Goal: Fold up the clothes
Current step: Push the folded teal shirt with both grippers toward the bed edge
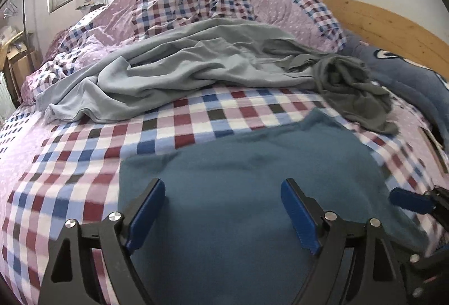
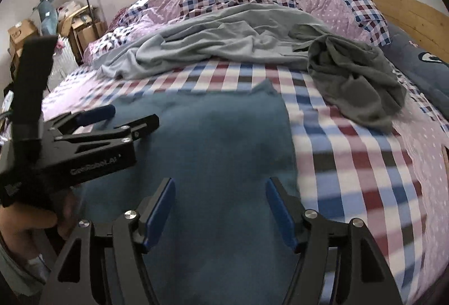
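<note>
My left tongs (image 1: 223, 209) & right tongs (image 2: 220, 207) are both wide apart, empty, over the blue cloth (image 1: 252, 164). Grey shirt (image 1: 353, 92) at 1 o'clock on bed (image 1: 70, 164).

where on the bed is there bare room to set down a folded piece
Free: the checked sheet left of the blue cloth, and the strip between it and the dark grey garment. Crowded: the back, under the light grey garment and duvet.
</note>
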Demonstrator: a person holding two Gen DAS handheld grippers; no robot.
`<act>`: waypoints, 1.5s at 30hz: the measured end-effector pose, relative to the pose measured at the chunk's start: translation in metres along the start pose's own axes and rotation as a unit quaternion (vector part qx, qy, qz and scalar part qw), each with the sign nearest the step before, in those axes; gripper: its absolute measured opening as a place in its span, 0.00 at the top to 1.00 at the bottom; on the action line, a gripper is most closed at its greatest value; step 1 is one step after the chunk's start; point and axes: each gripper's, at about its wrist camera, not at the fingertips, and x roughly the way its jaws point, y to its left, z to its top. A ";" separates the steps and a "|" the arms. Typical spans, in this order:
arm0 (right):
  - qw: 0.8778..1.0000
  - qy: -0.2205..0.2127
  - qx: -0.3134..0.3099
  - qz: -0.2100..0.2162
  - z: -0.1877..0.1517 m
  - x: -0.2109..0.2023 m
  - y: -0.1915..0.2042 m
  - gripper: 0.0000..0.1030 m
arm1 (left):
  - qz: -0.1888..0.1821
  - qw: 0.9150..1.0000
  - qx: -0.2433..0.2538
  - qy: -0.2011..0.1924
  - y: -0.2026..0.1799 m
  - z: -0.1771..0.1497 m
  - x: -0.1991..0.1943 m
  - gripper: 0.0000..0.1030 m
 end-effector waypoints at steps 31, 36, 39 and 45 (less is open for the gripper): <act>0.995 0.056 -0.066 -0.041 -0.097 -0.058 0.021 0.23 | 0.002 0.994 0.067 0.084 -0.054 -0.129 -0.098 0.15; 0.999 0.020 -0.003 -0.042 -0.089 -0.082 -0.001 0.23 | -0.004 0.991 0.066 0.117 -0.056 -0.140 -0.099 0.14; 0.998 -0.003 0.046 -0.035 -0.083 -0.094 -0.015 0.22 | -0.004 0.988 0.071 0.138 -0.057 -0.148 -0.099 0.14; 0.995 -0.014 0.093 -0.018 -0.071 -0.095 -0.021 0.22 | -0.005 0.981 0.089 0.174 -0.058 -0.165 -0.103 0.11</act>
